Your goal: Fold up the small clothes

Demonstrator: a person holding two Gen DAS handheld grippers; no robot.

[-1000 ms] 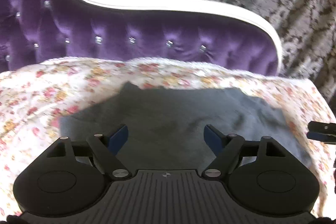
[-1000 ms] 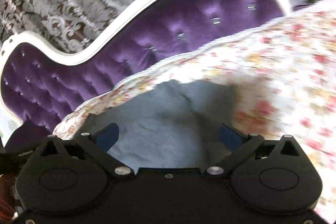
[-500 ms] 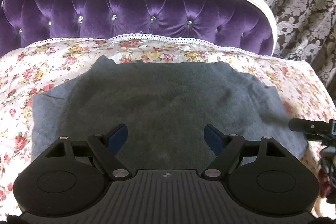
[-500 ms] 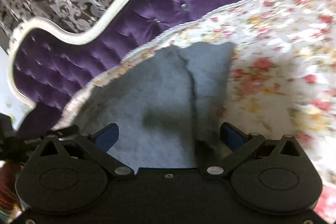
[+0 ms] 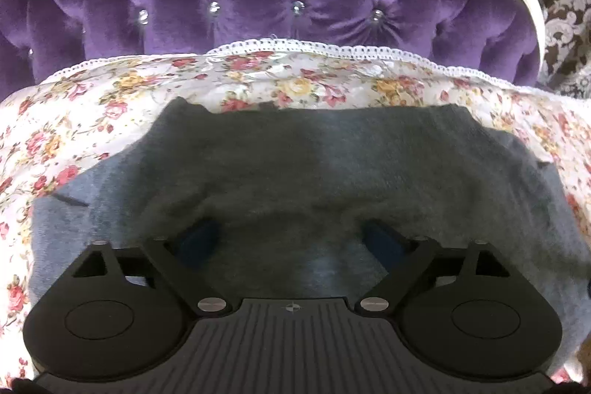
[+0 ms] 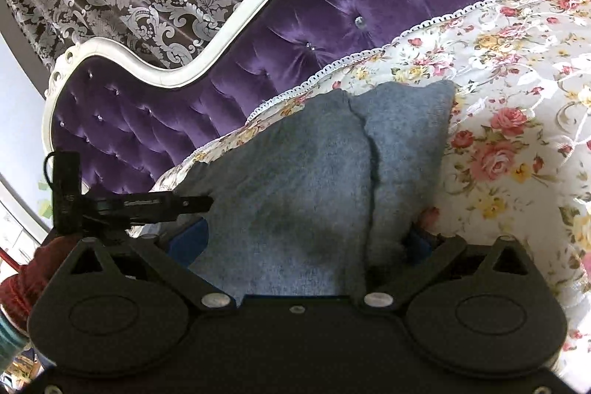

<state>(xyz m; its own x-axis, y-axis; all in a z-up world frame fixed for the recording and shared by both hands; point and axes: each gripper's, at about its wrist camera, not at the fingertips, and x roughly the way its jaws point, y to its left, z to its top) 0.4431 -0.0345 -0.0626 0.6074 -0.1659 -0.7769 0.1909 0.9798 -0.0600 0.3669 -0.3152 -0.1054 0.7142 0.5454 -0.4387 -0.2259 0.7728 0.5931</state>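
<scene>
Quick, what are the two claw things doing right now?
Left gripper: open, fingers down on the grey cloth, holding nothing.
Right gripper: open, over the same cloth, holding nothing.

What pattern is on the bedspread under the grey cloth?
The bedspread is white with pink and yellow roses; clearest in the right wrist view.

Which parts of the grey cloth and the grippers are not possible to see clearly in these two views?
- Left wrist view: near edge of the grey cloth, hidden behind the left hand-held gripper.
- Right wrist view: near edge too, hidden behind the right hand-held gripper.
- Both views: whether the blue pads touch cloth.
</scene>
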